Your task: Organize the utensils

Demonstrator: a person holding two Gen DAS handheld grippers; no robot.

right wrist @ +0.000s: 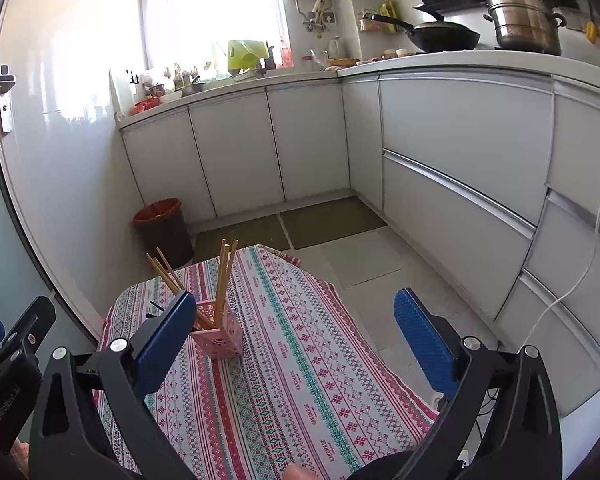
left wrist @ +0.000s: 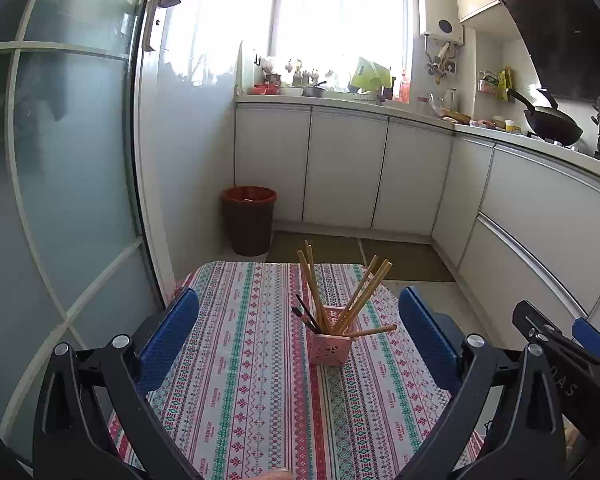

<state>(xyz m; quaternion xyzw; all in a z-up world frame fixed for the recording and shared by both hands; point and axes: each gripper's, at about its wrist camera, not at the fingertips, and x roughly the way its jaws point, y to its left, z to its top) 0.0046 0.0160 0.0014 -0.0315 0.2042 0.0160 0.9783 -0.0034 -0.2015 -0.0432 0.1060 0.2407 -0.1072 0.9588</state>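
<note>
Both grippers empty, fingers spread wide. Left gripper (left wrist: pixel 298 332) hangs above the near end of the table (left wrist: pixel 236 400), its fingers (left wrist: pixel 168 340) framing the holder (left wrist: pixel 331 340) at centre frame without touching it. Right gripper (right wrist: pixel 296 336) sits further right; its left finger crosses in front of the holder (right wrist: pixel 220 336) at lower left of that view.

Holder: pink, perforated, upright on the striped cloth, mid-table. Wooden chopsticks (left wrist: pixel 364 292) stand in it, fanned out to both sides because the box is wide and lets them lean. One chopstick (left wrist: pixel 374 331) lies nearly flat over the right rim, tip sticking out past the holder. A few dark sticks (left wrist: pixel 306 314) lean left, lower than the rest.

No loose utensils visible on the cloth. Judgement: sorting looks near done; the flat chopstick is the likely remaining item, and tipping it upright risks nudging the light holder.

Background: bin (left wrist: pixel 248 218) on the floor beyond the table, wok (right wrist: pixel 440 34) on the counter.
</note>
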